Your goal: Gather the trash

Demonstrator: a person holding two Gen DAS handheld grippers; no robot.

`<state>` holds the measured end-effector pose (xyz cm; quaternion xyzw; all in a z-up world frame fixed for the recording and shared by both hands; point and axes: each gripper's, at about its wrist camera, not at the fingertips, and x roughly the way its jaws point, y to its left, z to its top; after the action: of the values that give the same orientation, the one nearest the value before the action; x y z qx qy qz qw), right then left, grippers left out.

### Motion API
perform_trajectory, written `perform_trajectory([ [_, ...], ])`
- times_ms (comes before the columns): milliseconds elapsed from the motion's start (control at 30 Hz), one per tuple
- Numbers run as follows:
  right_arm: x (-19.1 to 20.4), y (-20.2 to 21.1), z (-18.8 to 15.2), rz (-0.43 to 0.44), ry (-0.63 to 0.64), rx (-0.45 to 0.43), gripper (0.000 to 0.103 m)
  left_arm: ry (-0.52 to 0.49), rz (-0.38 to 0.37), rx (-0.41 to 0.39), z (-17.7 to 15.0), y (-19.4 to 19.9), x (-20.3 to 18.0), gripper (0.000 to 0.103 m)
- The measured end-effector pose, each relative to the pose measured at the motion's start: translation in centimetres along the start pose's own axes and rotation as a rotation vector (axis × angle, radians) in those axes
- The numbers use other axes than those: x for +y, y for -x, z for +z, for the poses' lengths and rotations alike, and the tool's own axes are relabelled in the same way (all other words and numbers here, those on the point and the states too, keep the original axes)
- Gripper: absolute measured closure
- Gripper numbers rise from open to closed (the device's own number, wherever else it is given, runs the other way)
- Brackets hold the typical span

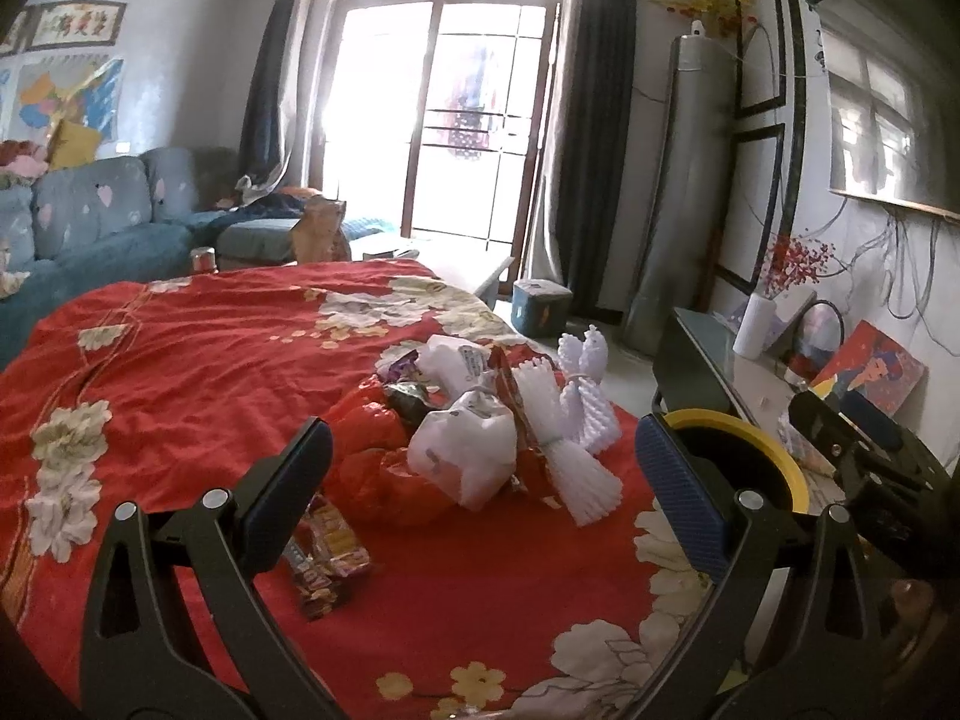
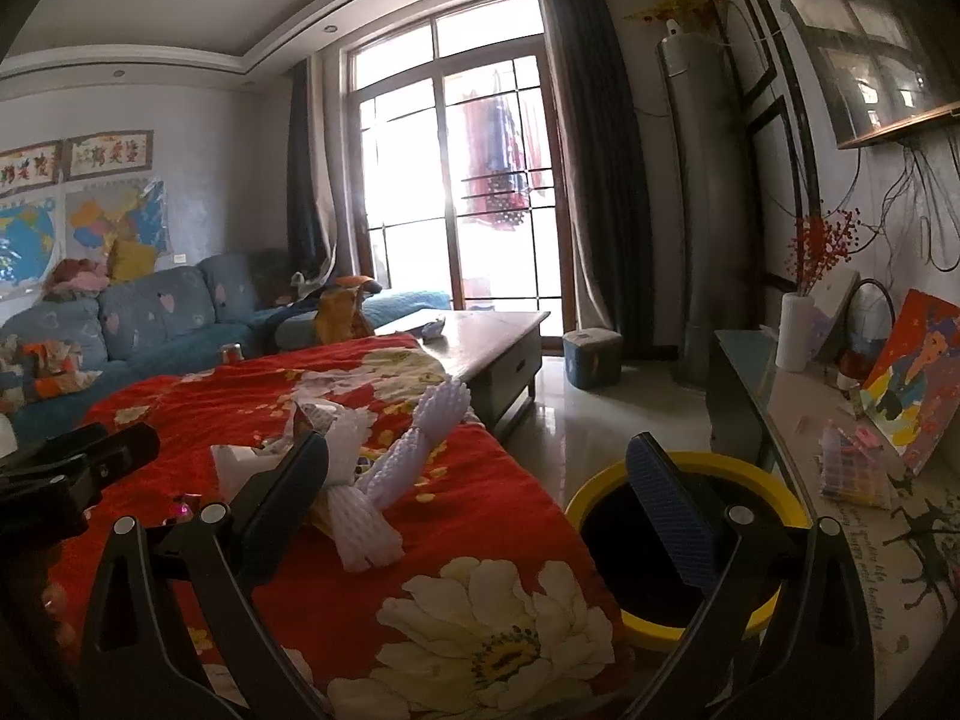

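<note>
Both the left gripper [image 1: 483,498] and the right gripper [image 2: 477,507] hold their fingers apart, empty. The trash pile [image 1: 474,438] lies on the red floral cloth [image 1: 198,348] at 12 o'clock of the left gripper; the yellow-rimmed bin [image 2: 600,498] stands at 3 o'clock.

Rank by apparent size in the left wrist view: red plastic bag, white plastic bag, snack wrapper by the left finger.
1. Red plastic bag, partly hidden, so probably larger.
2. White plastic bag.
3. Snack wrapper; nearest the camera, so truly smallest.
</note>
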<state>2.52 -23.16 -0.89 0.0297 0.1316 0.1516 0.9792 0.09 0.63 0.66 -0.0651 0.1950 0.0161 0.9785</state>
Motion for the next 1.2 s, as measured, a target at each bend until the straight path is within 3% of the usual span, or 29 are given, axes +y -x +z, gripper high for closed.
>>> perform_trajectory([
  [133,0.4,-0.4,0.4,0.049,0.014,0.020,0.006,0.022,-0.011,0.022,0.1,-0.4,1.1,0.011],
  [500,4.0,-3.3,0.9,0.181,0.063,0.134,0.006,0.108,0.064,0.042,0.9,-1.1,5.5,0.011],
  [733,5.0,-5.4,1.7,0.222,0.066,0.184,0.006,0.177,0.123,0.069,1.1,-1.5,8.8,0.011],
  [967,4.8,-9.2,2.3,0.186,0.052,0.222,0.006,0.261,0.167,0.152,0.0,-2.9,11.9,0.011],
  [1200,3.5,-12.8,2.0,0.132,0.003,0.276,0.006,0.303,0.102,0.284,-2.3,-5.3,12.6,0.011],
])
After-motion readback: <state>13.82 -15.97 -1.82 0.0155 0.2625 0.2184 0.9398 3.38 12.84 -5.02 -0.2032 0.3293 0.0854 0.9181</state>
